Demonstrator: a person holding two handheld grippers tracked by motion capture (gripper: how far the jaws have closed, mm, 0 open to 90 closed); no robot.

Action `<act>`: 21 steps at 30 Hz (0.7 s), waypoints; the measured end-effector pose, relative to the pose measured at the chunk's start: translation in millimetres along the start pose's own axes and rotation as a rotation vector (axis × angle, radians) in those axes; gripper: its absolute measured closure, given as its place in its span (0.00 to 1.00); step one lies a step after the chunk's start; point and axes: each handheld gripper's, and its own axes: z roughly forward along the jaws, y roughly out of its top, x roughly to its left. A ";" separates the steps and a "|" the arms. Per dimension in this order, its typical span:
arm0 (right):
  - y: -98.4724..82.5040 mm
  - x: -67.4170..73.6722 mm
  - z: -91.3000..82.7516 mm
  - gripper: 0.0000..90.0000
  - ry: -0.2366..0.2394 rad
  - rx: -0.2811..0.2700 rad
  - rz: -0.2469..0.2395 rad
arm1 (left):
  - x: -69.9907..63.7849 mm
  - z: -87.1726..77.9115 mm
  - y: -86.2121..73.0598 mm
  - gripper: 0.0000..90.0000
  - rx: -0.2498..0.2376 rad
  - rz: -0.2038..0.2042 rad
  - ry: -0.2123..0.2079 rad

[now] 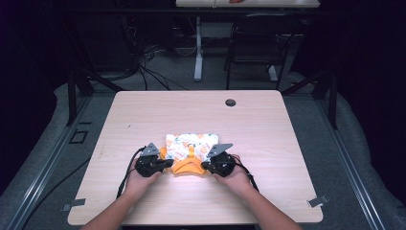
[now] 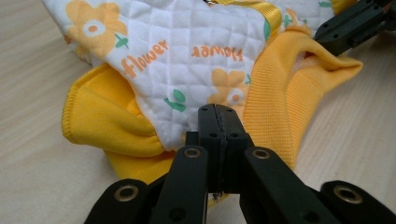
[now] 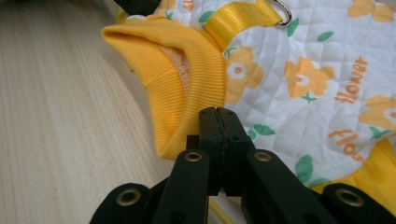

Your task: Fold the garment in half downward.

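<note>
The left gripper (image 1: 165,164) sits at the garment's (image 1: 190,147) left shoulder, its jaws pressed together; in the left gripper view the fabric edge runs under the tips, but whether any of it is pinched I cannot tell. The garment, quilted white with orange flowers and a yellow collar (image 1: 187,166), lies flat near the middle of the table (image 1: 143,110), collar toward the person. The right gripper (image 1: 206,166) is at the right shoulder, jaws pressed together too, tips against the collar's ribbed edge.
</note>
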 end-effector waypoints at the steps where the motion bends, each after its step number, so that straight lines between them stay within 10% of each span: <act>1: 0.5 -0.9 0.6 1.00 -0.003 -0.001 0.002 | 0.0 0.0 0.0 1.00 0.000 0.000 0.000; 21: 2.2 -8.2 4.3 0.98 -0.037 -0.038 0.055 | 6.9 5.1 7.4 1.00 -0.012 -0.038 0.034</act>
